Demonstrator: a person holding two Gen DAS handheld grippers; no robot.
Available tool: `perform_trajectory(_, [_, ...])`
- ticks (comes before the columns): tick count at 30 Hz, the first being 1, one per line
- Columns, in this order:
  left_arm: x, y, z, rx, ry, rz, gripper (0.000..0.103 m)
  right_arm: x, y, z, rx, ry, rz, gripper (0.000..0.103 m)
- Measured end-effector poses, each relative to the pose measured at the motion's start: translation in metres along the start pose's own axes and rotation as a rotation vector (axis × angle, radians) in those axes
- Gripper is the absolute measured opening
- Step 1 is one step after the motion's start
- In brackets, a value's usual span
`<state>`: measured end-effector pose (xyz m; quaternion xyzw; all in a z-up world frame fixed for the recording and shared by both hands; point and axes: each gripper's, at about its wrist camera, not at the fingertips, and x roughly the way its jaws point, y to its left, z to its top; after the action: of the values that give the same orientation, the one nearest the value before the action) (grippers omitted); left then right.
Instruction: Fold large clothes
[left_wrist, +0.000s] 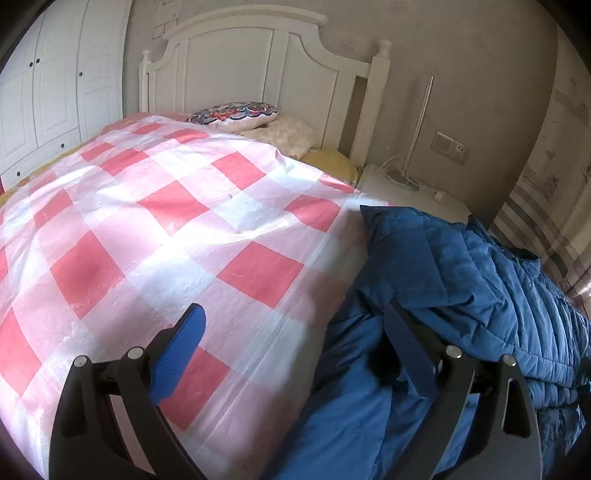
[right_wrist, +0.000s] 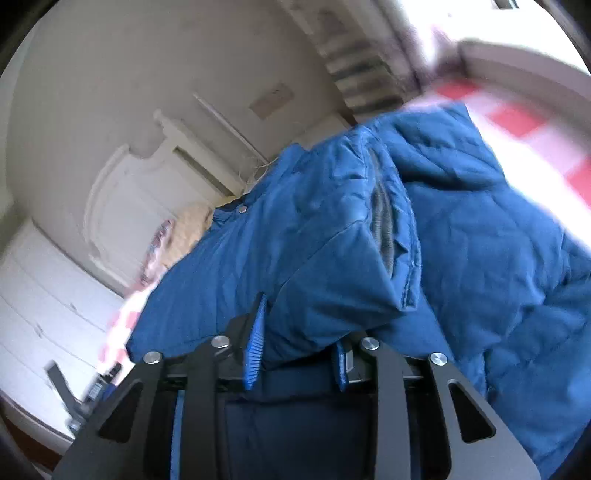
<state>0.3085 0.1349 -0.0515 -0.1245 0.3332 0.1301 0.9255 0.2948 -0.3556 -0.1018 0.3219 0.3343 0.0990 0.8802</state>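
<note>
A blue quilted puffer jacket (left_wrist: 461, 280) lies bunched at the right side of the bed, on a pink and white checked cover (left_wrist: 155, 221). My left gripper (left_wrist: 295, 336) is open, its left finger over the cover and its right finger at the jacket's edge, holding nothing. In the right wrist view, which is tilted and blurred, the jacket (right_wrist: 332, 229) fills the middle. My right gripper (right_wrist: 299, 350) is shut on a fold of the jacket between its blue pads.
A white headboard (left_wrist: 258, 62) and patterned pillows (left_wrist: 236, 112) stand at the far end of the bed. A white nightstand (left_wrist: 406, 188) with a lamp stem and cables is at the right. White wardrobe doors (left_wrist: 48, 85) are at the left.
</note>
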Motion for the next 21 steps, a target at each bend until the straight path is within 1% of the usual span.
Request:
perform_trajectory(1, [0.001,-0.001,0.000,0.002,0.002,0.001,0.096,-0.003,0.001,0.000,-0.004,-0.013,-0.006,0.040])
perform_trajectory(2, [0.001,0.000,-0.001,0.004,0.004,0.000,0.096,-0.004,0.000,-0.001,0.007,-0.014,-0.011,0.043])
perform_trajectory(4, [0.001,0.001,-0.001,0.001,0.005,-0.001,0.096,-0.012,-0.005,-0.005,0.055,-0.037,-0.009,0.045])
perform_trajectory(5, [0.001,0.001,-0.001,-0.001,0.006,-0.002,0.096,-0.026,-0.010,-0.008,0.093,-0.100,-0.031,0.045])
perform_trajectory(7, [0.001,0.001,-0.002,0.003,0.010,-0.002,0.096,-0.055,-0.013,-0.008,0.122,-0.240,-0.087,0.045])
perform_trajectory(8, [0.002,0.000,-0.002,0.005,0.014,-0.002,0.096,-0.071,-0.008,-0.009,0.100,-0.318,-0.129,0.046])
perform_trajectory(9, [0.002,-0.001,-0.001,0.008,0.018,-0.003,0.096,-0.080,0.000,-0.007,0.056,-0.355,-0.155,0.047])
perform_trajectory(10, [0.004,-0.001,-0.001,0.011,0.024,-0.004,0.096,-0.081,0.015,-0.001,-0.023,-0.354,-0.171,0.048])
perform_trajectory(11, [0.004,-0.001,-0.002,0.011,0.028,-0.004,0.096,-0.077,0.025,0.002,-0.076,-0.322,-0.181,0.054])
perform_trajectory(13, [0.004,-0.001,-0.002,0.009,0.028,-0.004,0.096,-0.061,0.044,0.012,-0.194,-0.241,-0.196,0.069])
perform_trajectory(15, [0.004,0.000,-0.002,0.002,0.026,-0.005,0.097,-0.036,0.062,0.014,-0.319,-0.184,-0.239,0.076])
perform_trajectory(16, [0.003,0.001,-0.002,-0.002,0.025,-0.005,0.097,-0.026,0.064,0.012,-0.349,-0.158,-0.261,0.076])
perform_trajectory(18, [0.004,0.002,-0.001,-0.005,0.025,-0.008,0.097,0.014,0.055,0.008,-0.396,-0.008,-0.361,0.078])
perform_trajectory(19, [0.003,0.002,-0.001,-0.007,0.021,-0.010,0.097,0.029,0.046,0.001,-0.414,0.044,-0.387,0.078])
perform_trajectory(21, [-0.001,0.000,0.001,0.002,0.011,-0.008,0.097,0.033,0.045,0.003,-0.417,0.049,-0.401,0.080])
